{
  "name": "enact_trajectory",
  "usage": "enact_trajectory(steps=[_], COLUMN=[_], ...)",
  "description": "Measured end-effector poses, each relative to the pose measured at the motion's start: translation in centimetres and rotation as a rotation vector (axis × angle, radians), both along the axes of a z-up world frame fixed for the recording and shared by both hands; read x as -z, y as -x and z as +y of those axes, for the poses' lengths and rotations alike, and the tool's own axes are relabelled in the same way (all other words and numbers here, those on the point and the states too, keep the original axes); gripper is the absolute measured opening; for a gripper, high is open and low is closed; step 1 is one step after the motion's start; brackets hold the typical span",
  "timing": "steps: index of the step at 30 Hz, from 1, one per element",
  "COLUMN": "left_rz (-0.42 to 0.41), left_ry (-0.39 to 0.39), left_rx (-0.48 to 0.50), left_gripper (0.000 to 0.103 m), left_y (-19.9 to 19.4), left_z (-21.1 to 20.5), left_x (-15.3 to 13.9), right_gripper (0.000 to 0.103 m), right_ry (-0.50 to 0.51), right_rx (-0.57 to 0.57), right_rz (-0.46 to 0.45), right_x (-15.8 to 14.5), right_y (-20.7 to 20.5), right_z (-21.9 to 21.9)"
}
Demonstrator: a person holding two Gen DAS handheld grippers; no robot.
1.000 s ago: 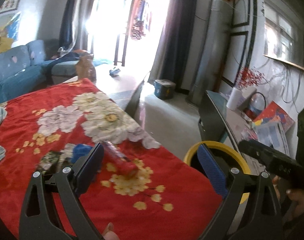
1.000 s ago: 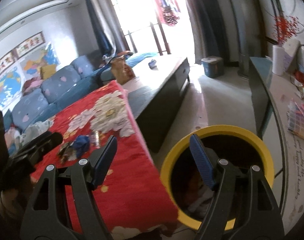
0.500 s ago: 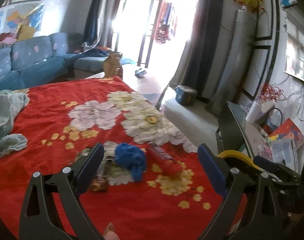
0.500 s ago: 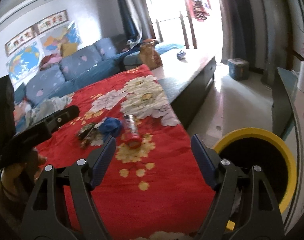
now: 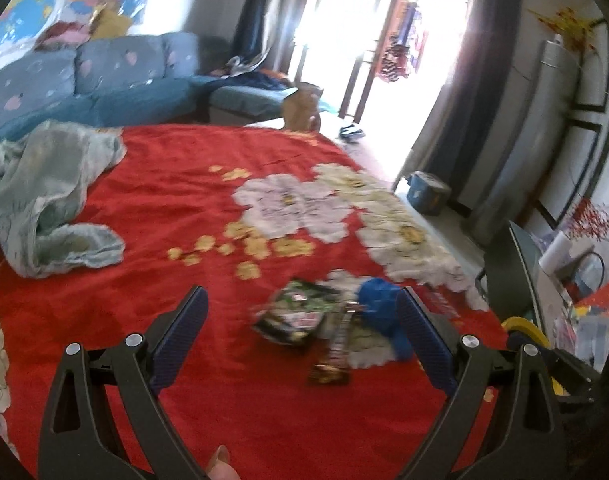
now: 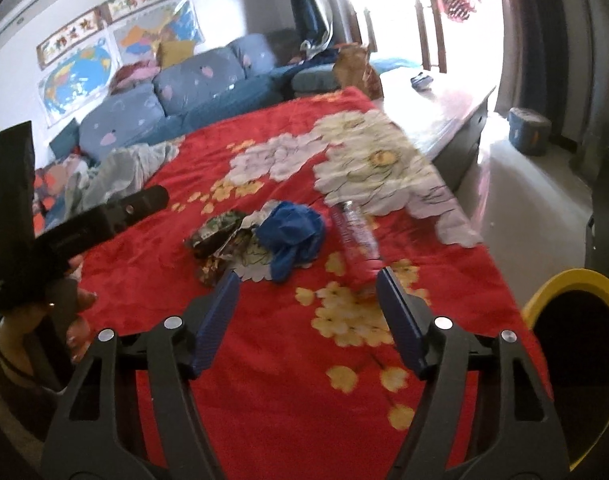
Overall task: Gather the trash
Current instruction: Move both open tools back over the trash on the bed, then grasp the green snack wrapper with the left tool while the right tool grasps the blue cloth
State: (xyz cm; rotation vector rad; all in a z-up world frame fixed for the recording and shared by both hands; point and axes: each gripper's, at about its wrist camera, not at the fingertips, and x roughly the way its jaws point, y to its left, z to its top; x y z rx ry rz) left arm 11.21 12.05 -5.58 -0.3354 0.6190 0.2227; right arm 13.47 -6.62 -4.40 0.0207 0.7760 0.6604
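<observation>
Trash lies in a small heap on the red flowered blanket [image 5: 164,208]: a green-black snack wrapper [image 5: 294,314], a dark candy wrapper [image 5: 336,354], a crumpled blue bag [image 5: 380,312] and a red tube [image 6: 356,236]. My left gripper [image 5: 300,320] is open and empty, hovering just short of the wrappers. My right gripper [image 6: 308,294] is open and empty, in front of the blue bag [image 6: 294,232] and the wrappers [image 6: 216,236]. The yellow-rimmed bin [image 6: 576,280] stands off the table's right edge; it also shows in the left wrist view [image 5: 524,326].
A pale green cloth [image 5: 44,196] lies on the blanket's left side. A blue sofa [image 6: 176,92] stands behind. The left gripper body [image 6: 76,228] shows at the left of the right wrist view. A low cabinet [image 5: 516,272] with clutter stands to the right.
Both grippers have swung left, away from the bin and over the blanket. The trash heap now sits between the fingers in both views. Both stay open.
</observation>
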Motion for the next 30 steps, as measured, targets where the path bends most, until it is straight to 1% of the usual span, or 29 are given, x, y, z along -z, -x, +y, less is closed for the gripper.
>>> enact_trajectory(steps=[4,8,10,12,13,14,17,18,19,21,23,27,29,30], left_rz=[0.034,0.072,0.088,0.103,0.11,0.112,0.108,0.105,0.102,0.098,0.096,0.094,0.096,0.097], left_ry=[0.054,0.116,0.156,0.201,0.228,0.242,0.301,0.315,0.328,0.346,0.363,0.395,0.402,0.402], left_rx=[-0.014,-0.001,0.004,0.005,0.001,0.002,0.002,0.002,0.001,0.004,0.009,0.032,0.036,0.037], left_gripper=[0.089,0.078,0.07,0.065,0.063,0.062,0.056,0.054,0.051,0.049,0.045,0.039,0.032,0.024], left_y=[-0.3,-0.9,-1.2,-1.5,-1.6,-1.7,-1.9,-1.9,-1.9,-2.0,-2.1,-2.3,-2.4,-2.5], left_z=[1.9,2.7,3.0,3.4,3.7,3.8,4.4,4.5,4.6,4.5,4.3,3.8,3.6,3.5], left_x=[1.4,3.1,3.9,4.8,5.4,5.7,6.6,6.7,6.8,7.0,7.1,7.2,7.4,7.5], right_gripper=[0.058,0.053,0.05,0.044,0.043,0.04,0.027,0.023,0.021,0.013,0.007,0.005,0.004,0.004], right_ry=[0.032,0.05,0.065,0.074,0.077,0.078,0.079,0.079,0.076,0.066,0.053,0.037,0.028,0.024], right_rx=[-0.025,-0.035,-0.037,-0.035,-0.032,-0.027,-0.023,-0.024,-0.024,-0.025,-0.029,-0.038,-0.044,-0.048], right_rz=[0.036,0.062,0.076,0.089,0.098,0.113,0.136,0.139,0.14,0.143,0.149,0.152,0.15,0.149], right_x=[1.5,2.5,3.1,3.6,3.8,4.2,4.9,5.0,5.0,5.1,5.1,5.1,4.9,4.8], right_y=[-1.3,-2.4,-3.1,-3.6,-3.9,-4.3,-4.8,-4.9,-4.9,-4.8,-4.7,-4.1,-3.6,-3.3], right_z=[2.6,4.1,5.1,5.6,5.8,6.0,6.3,6.2,6.2,6.0,5.8,5.3,5.0,5.0])
